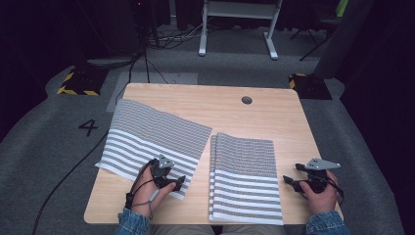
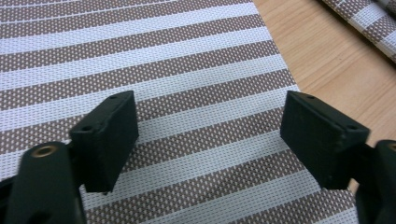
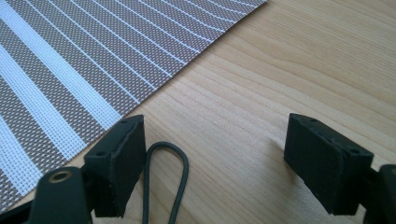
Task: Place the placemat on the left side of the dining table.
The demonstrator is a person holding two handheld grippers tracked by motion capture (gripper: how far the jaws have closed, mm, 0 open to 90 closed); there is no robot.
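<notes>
Both mats, the spread mat [image 1: 151, 139] and the folded mat [image 1: 244, 178], show brown-and-white stripes. The table [image 1: 274, 115] is pale wood; the gripper pads [image 2: 107, 140] are black.

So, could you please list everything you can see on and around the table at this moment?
Striped woven placemat, lying open: one, brown-grey and white, left half of the table, its far edge slightly lifted.
Striped woven placemats, stacked: at least two judging by the layered edges, same colours, middle right of the table.
Light wooden table: one, with a round cable hole near its far edge.
White desk frame: one, on the grey floor beyond the table.
Number 4 marking: one, black, on the floor to the left.
Left gripper: one, black, jaws open, over the near corner of the open placemat.
Right gripper: one, black, jaws open, over bare wood right of the stack.
</notes>
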